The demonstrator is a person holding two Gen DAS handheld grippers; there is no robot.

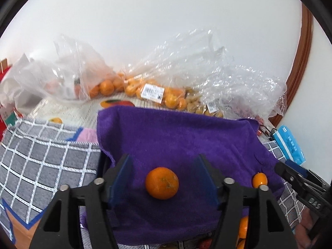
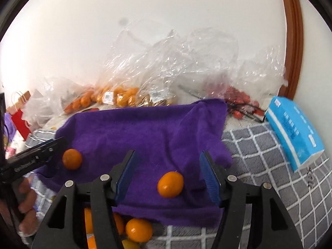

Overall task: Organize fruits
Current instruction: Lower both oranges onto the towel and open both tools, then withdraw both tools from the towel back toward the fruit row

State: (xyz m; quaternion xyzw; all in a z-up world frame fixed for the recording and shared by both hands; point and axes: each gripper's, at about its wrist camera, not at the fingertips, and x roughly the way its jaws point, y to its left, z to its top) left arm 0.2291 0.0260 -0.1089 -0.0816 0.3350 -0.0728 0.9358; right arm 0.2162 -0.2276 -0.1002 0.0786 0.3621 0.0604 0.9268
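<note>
A round mandarin (image 1: pixel 161 183) lies on a purple towel (image 1: pixel 176 137), between the wide-open fingers of my left gripper (image 1: pixel 164 161), untouched. A smaller oval orange fruit (image 1: pixel 259 180) lies to its right on the towel. In the right wrist view that oval fruit (image 2: pixel 170 184) lies on the towel (image 2: pixel 145 132) between the open fingers of my right gripper (image 2: pixel 168 157), untouched. The mandarin (image 2: pixel 72 159) shows at the left, by the left gripper's finger (image 2: pixel 41 151). More orange fruits (image 2: pixel 138 229) lie below the towel's near edge.
Clear plastic bags of oranges (image 1: pixel 153 93) and other fruit stand along the wall behind the towel. A grey checked cloth (image 1: pixel 41 161) covers the table. A blue tissue pack (image 2: pixel 294 132) lies at the right. A red paper bag (image 2: pixel 19 116) stands far left.
</note>
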